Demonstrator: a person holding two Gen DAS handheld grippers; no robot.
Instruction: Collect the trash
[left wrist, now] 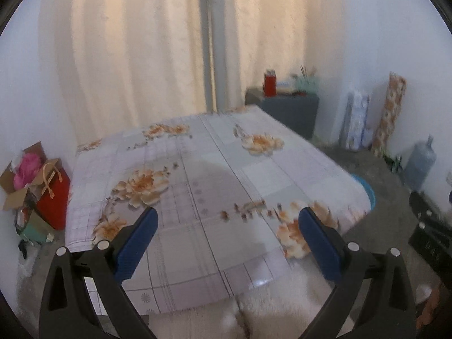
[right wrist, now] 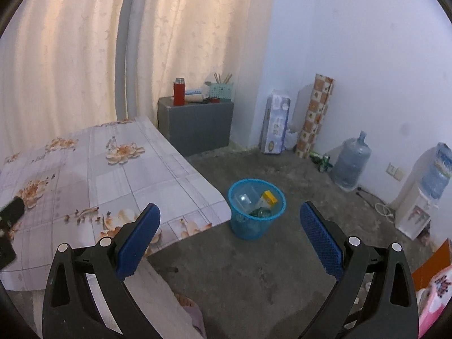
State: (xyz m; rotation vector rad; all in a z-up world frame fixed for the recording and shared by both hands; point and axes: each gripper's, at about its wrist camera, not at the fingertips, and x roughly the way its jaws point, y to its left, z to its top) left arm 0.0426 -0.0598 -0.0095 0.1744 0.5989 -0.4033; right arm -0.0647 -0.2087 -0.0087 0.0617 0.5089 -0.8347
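Both my left claw (left wrist: 227,227) and right claw (right wrist: 230,224) hang wide and empty over the bare floral-cloth bench (right wrist: 118,169), the trash already in the blue mesh plastic bin (right wrist: 255,221) on the floor off its near right corner, so I judge collecting finished.

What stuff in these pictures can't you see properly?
- Blue bin, left wrist view: mostly hidden behind the table edge.
- Trash in the bin, right wrist view: too small to name.
- Things on the grey cabinet, left wrist view: blurred.
- Left gripper, right wrist view: cut off at the edge.
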